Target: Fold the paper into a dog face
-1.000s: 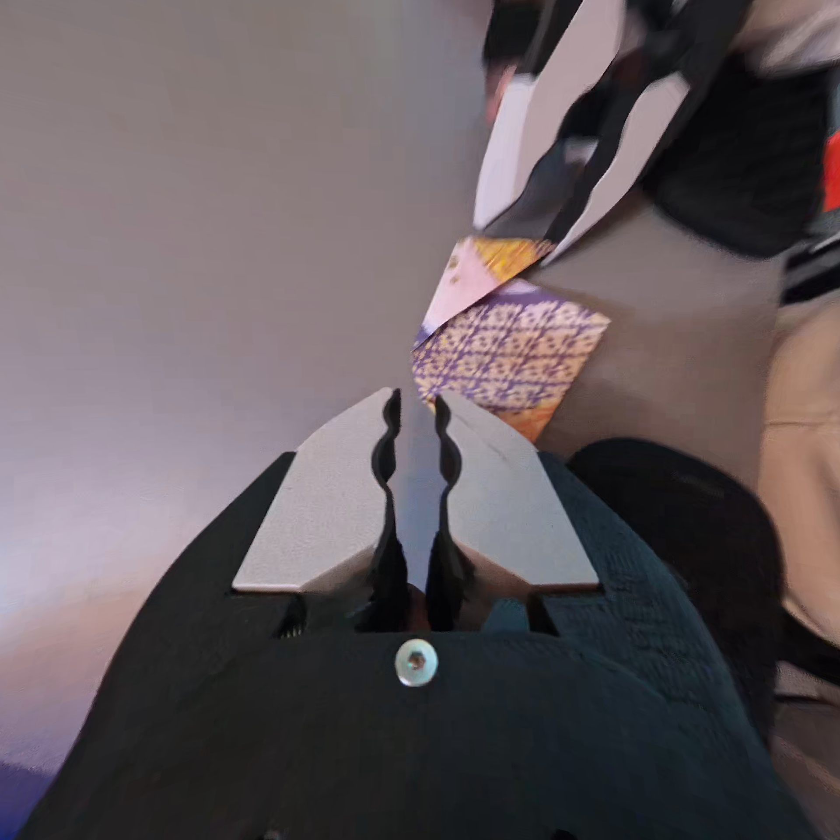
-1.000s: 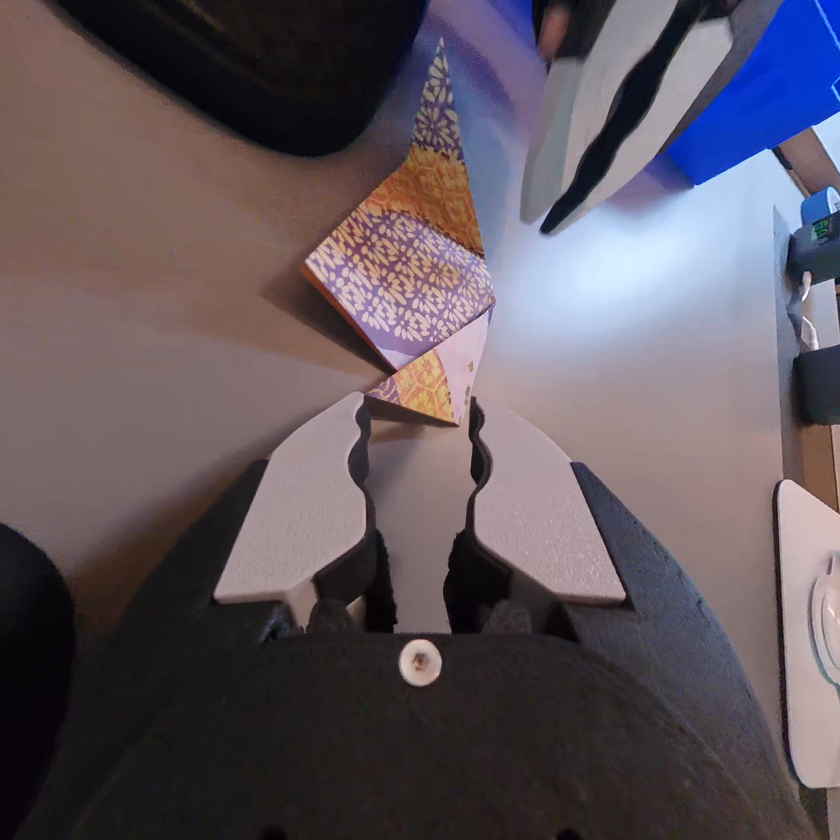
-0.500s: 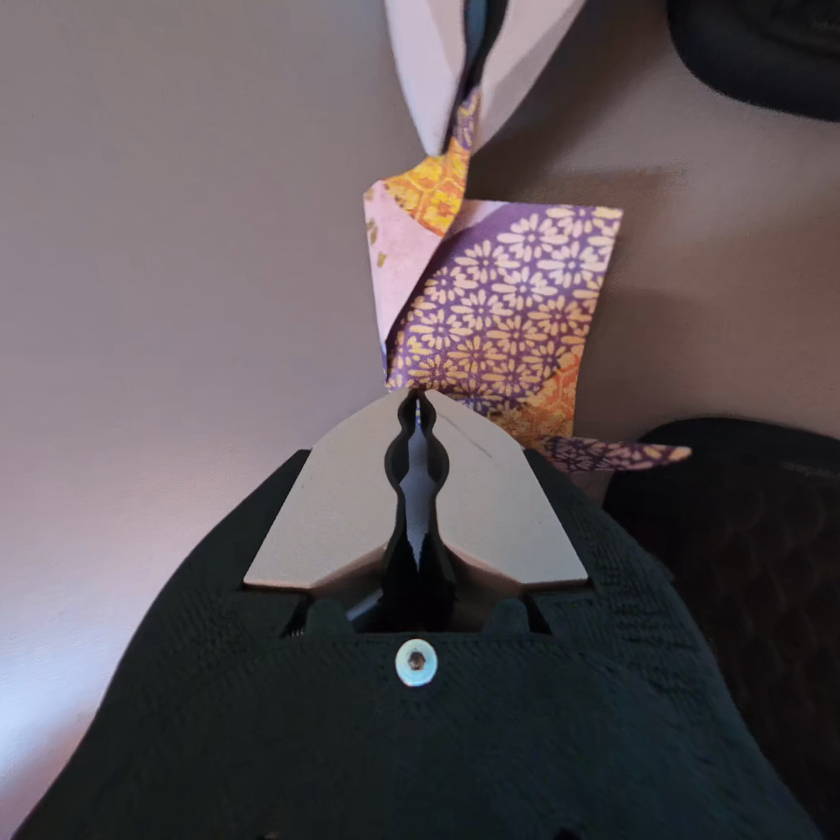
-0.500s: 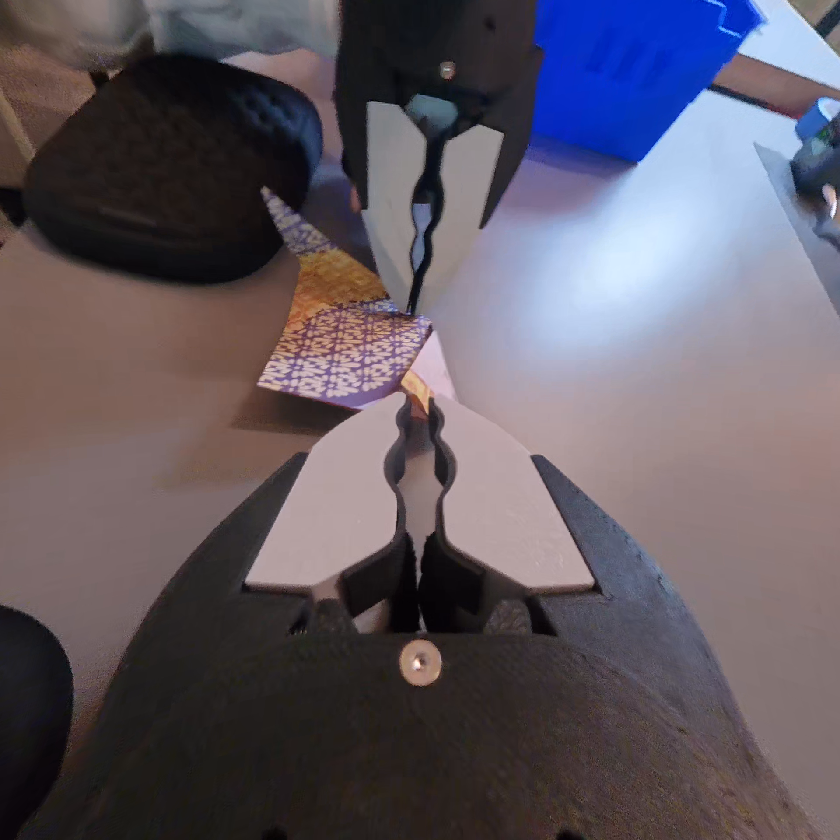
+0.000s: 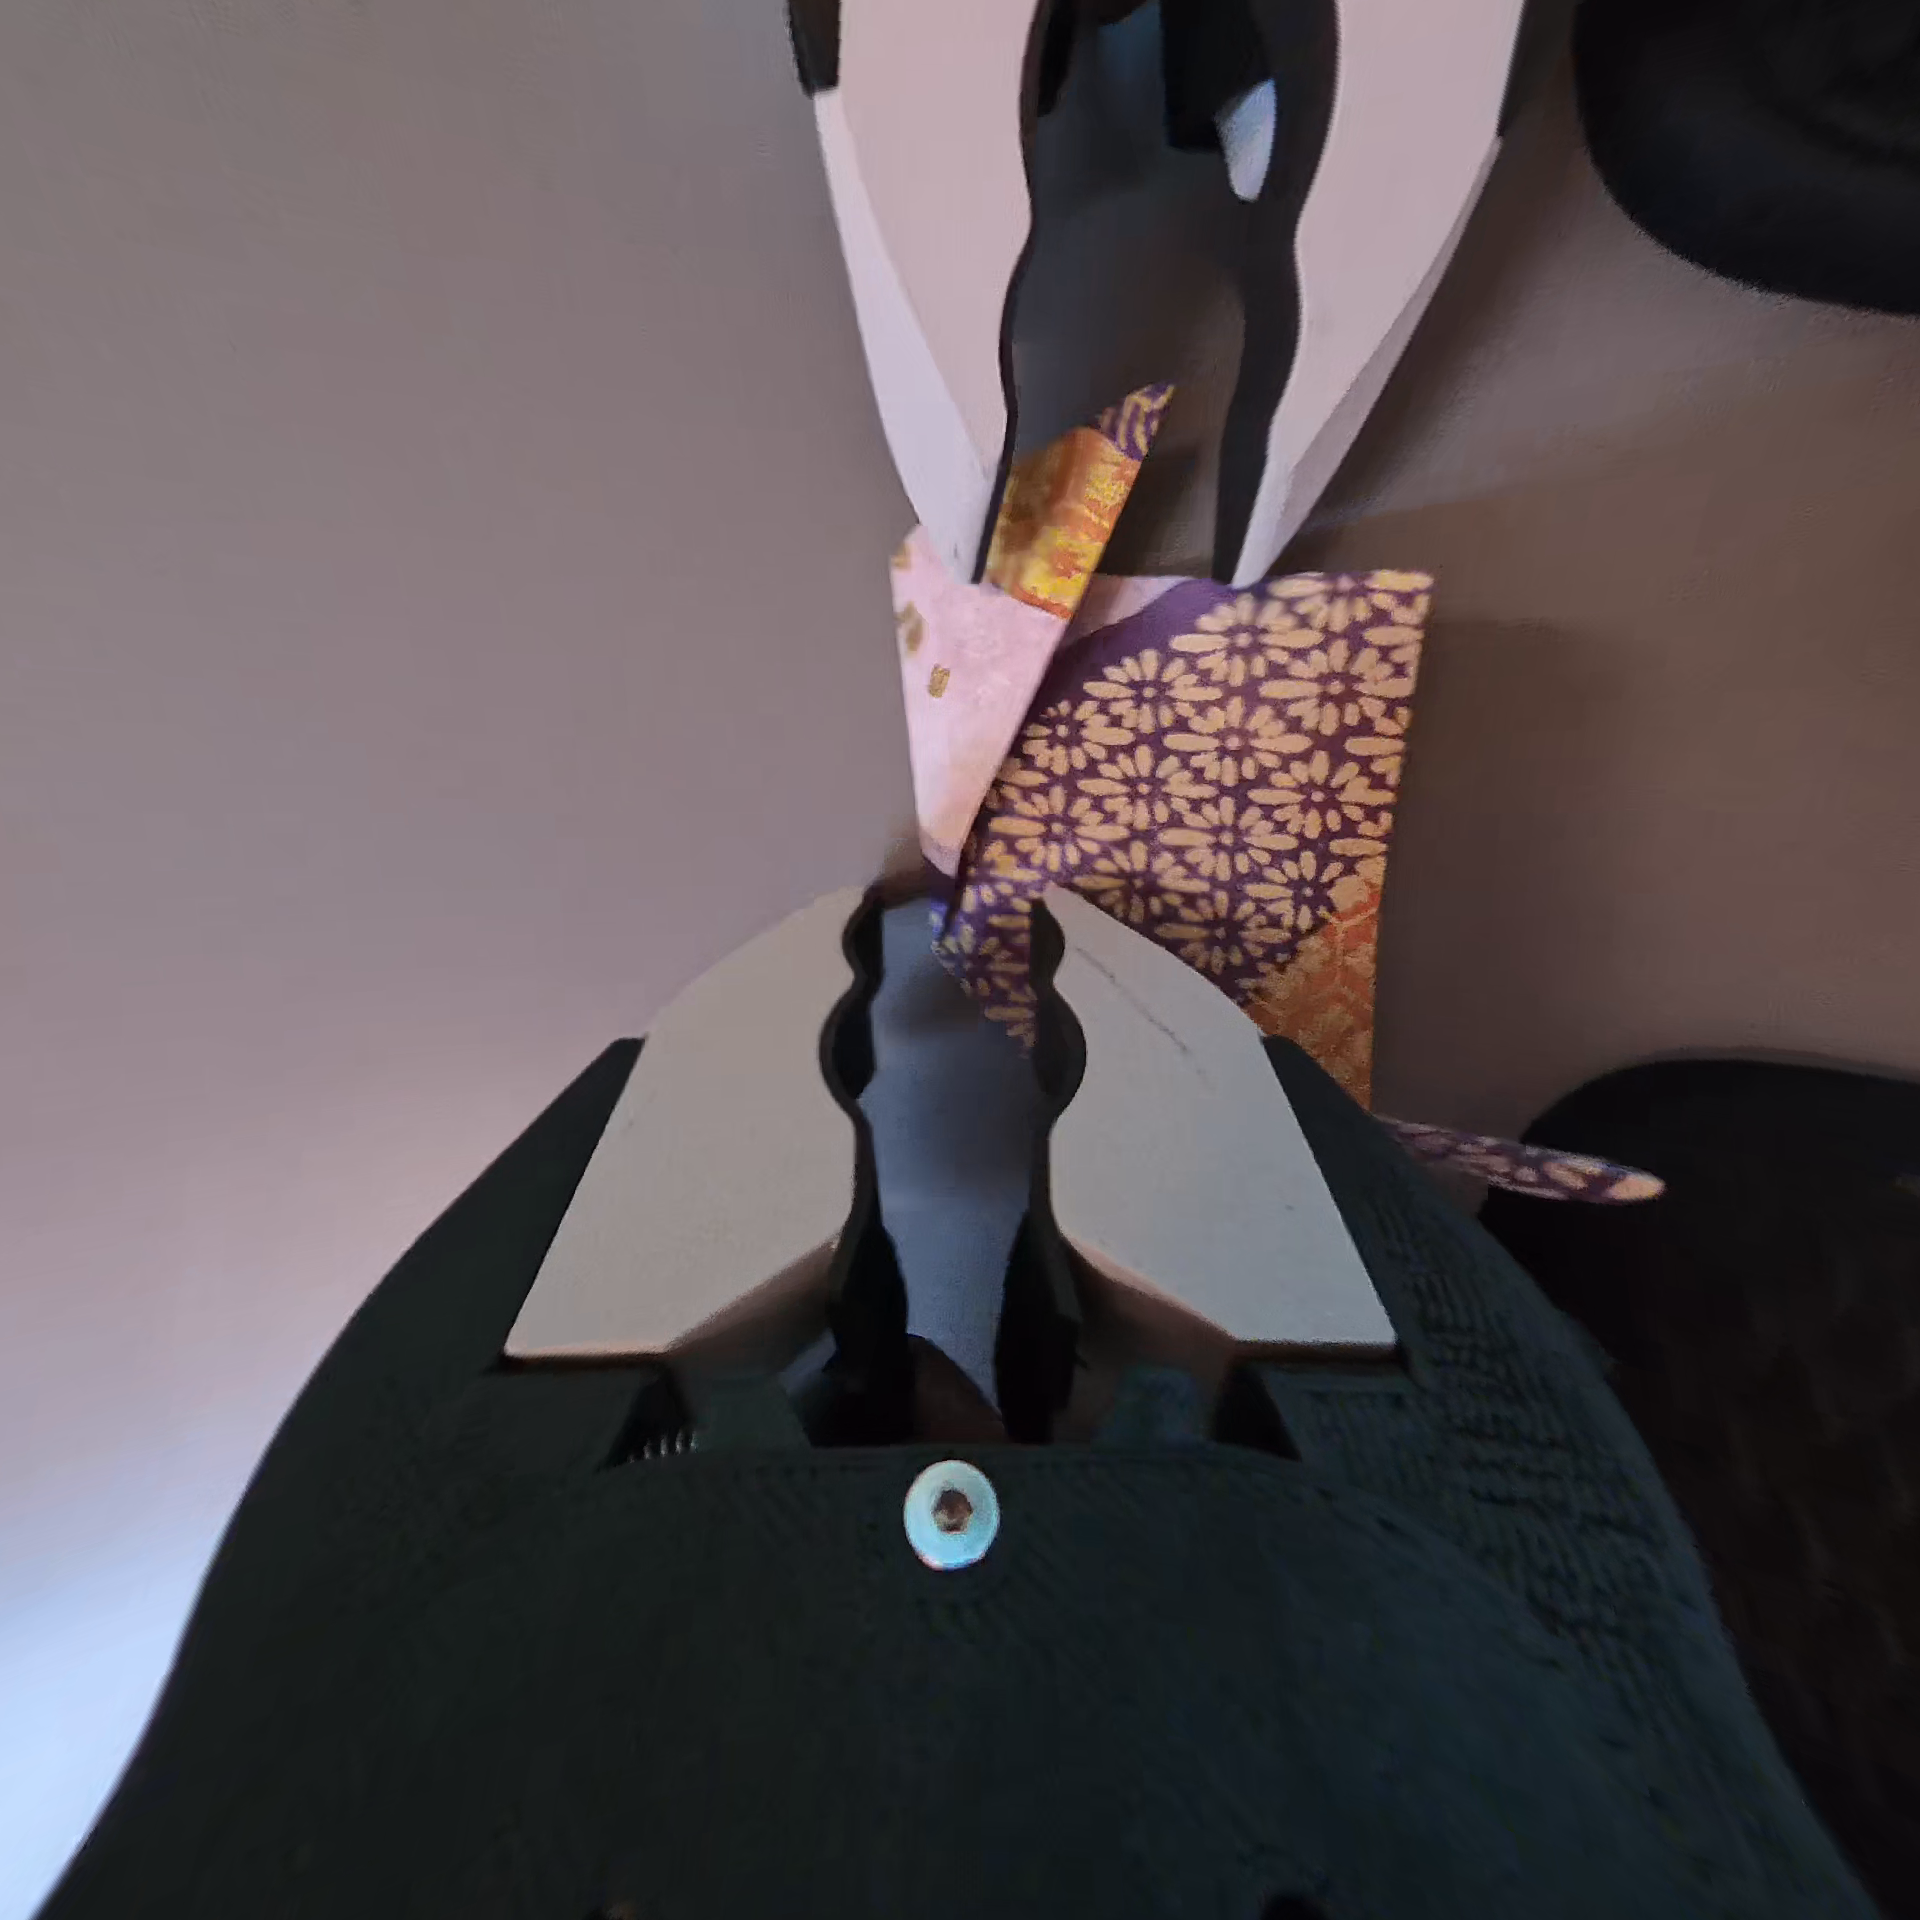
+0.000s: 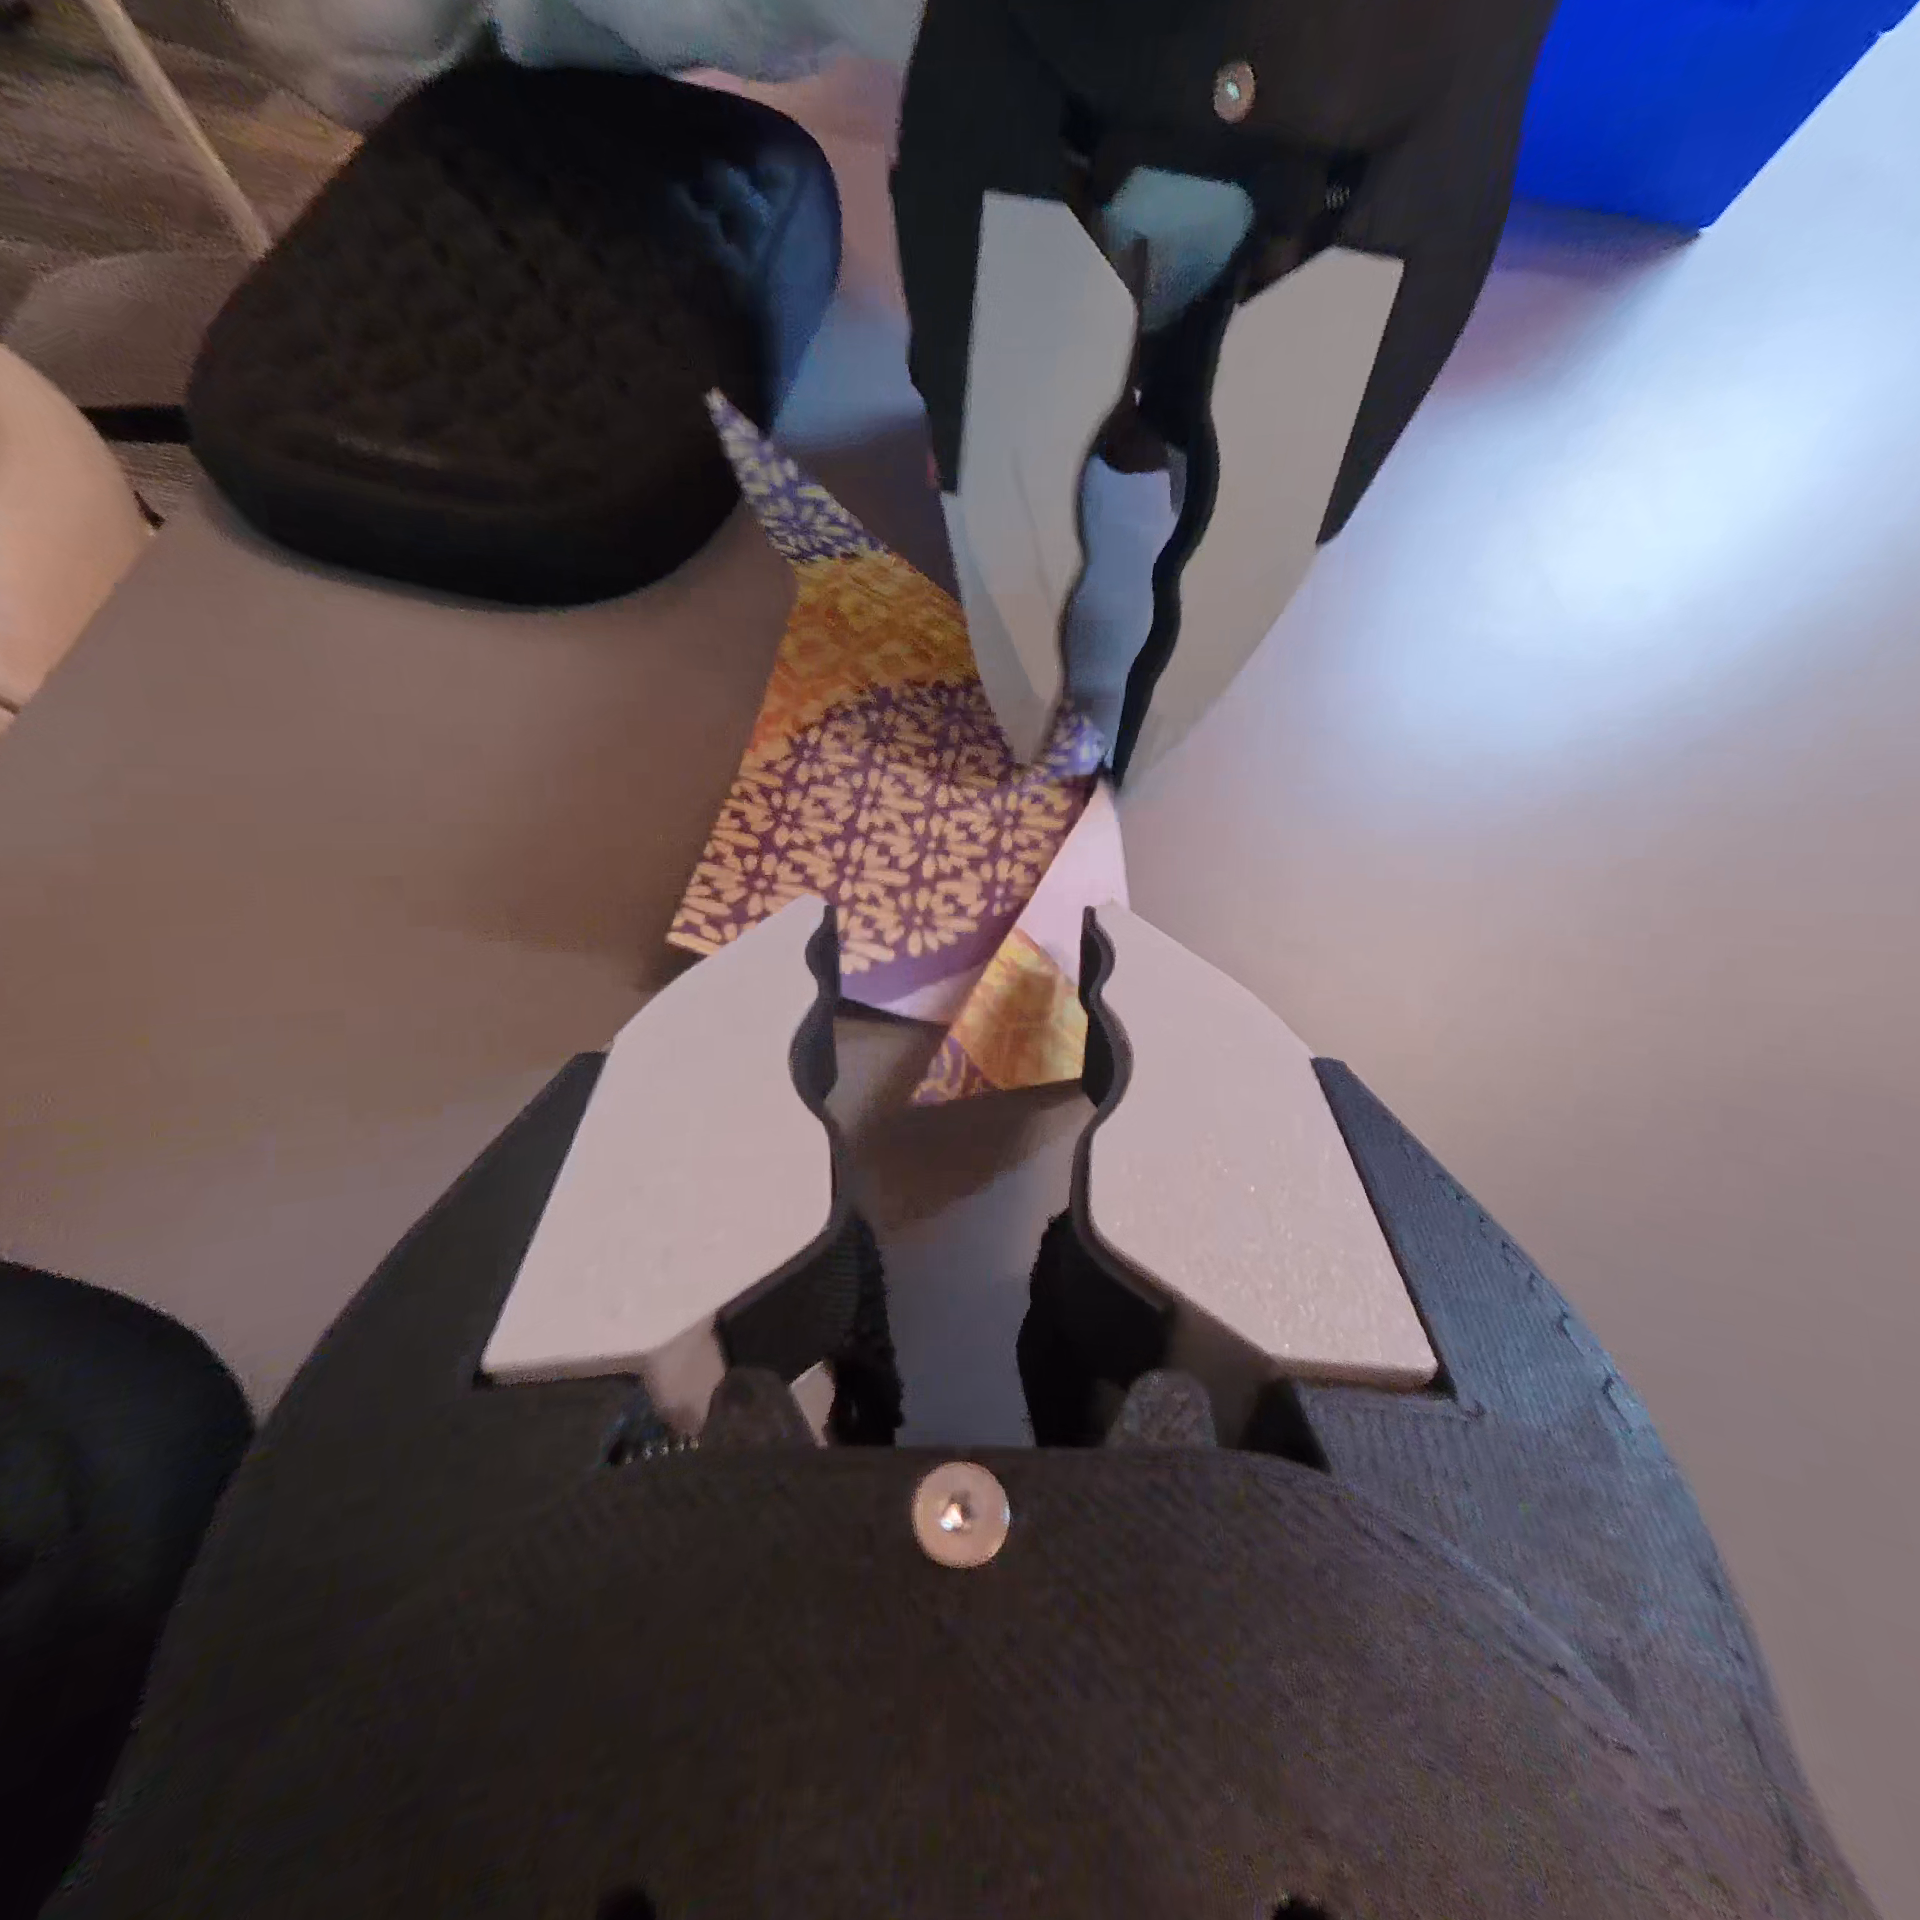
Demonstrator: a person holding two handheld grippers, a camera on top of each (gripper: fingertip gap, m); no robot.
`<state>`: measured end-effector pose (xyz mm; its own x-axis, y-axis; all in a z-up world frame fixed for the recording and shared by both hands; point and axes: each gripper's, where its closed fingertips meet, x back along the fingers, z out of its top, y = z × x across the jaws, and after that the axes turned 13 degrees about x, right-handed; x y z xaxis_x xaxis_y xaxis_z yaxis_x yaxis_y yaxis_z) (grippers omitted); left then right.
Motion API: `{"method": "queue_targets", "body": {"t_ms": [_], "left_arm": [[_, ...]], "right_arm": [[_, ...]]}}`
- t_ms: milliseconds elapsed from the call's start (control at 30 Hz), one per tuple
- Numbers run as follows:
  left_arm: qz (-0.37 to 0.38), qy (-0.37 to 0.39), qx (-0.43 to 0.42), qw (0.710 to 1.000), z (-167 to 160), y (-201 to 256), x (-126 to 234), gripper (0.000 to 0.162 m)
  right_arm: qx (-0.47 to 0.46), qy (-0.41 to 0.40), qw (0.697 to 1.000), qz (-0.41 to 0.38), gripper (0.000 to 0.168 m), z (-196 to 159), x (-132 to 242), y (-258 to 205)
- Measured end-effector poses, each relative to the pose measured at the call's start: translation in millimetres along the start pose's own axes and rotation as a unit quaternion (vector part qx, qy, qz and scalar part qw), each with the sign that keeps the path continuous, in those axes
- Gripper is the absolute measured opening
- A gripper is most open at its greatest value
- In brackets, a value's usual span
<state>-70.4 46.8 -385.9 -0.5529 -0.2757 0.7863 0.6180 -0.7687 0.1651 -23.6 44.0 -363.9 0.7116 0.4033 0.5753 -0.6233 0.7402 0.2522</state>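
Left wrist view
Left gripper [image 5: 951,914]: seen at 6 o'clock, jaws spread, a purple corner of the paper lying in the gap against the right finger.
Paper [image 5: 1195,769]: folded, purple and orange flower pattern, laid on the bench [image 5: 416,623] just past the jaws.
Right gripper [image 5: 1112,551]: seen at 12 o'clock, jaws spread, an orange flap standing between them.

Right wrist view
Right gripper [image 6: 956,925]: jaws spread, the orange flap lying in the gap.
Paper [image 6: 883,810]: flat at centre, one point raised toward 11 o'clock.
Left gripper [image 6: 1081,738]: at 12 o'clock, jaws parted, tips at the paper's far corner.
Black cushion [image 6: 499,332]: at 10 o'clock.
Blue bin [image 6: 1683,94]: at 1 o'clock.
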Motion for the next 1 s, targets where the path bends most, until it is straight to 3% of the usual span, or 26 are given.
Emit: {"method": "queue_targets", "body": {"t_ms": [33, 100, 267, 400, 533, 667, 867, 1000], "left_arm": [[-0.006, 0.004, 0.004, 1.0, 2, 1, -2, 0.016], [-0.014, 0.009, 0.017, 1.0, 4, -1, -3, 0.006], [-0.049, 0.034, 0.053, 0.997, 5, -3, -2, 0.001], [-0.083, 0.045, 0.076, 0.993, 5, -2, -2, 0.001], [-0.105, 0.041, 0.08, 0.99, 5, 1, -3, 0.001], [-0.124, 0.038, 0.089, 0.988, 5, 2, -3, 0.001], [-0.139, 0.037, 0.107, 0.984, 6, 2, -3, 0.001], [-0.098, 0.055, 0.11, 0.987, 10, -8, -3, 0.002]], "right_arm": [[-0.002, 0.006, 1.0, 0.003, 0.048, 1, 2, -1], [-0.008, 0.021, 1.0, 0.008, 0.059, 3, 9, -3], [-0.019, 0.043, 0.999, -0.013, 0.06, -6, 26, 3], [-0.005, -0.002, 0.998, -0.056, 0.038, -19, 22, 19], [-0.002, -0.037, 0.999, -0.014, 0.031, -23, 7, 18], [-0.006, -0.026, 1.0, 0.0, 0.004, -15, -2, 23], [-0.065, -0.047, 0.997, -0.001, 0.0, -19, -5, 28], [-0.058, -0.062, 0.996, 0.001, 0.0, -22, -9, 25]]}}
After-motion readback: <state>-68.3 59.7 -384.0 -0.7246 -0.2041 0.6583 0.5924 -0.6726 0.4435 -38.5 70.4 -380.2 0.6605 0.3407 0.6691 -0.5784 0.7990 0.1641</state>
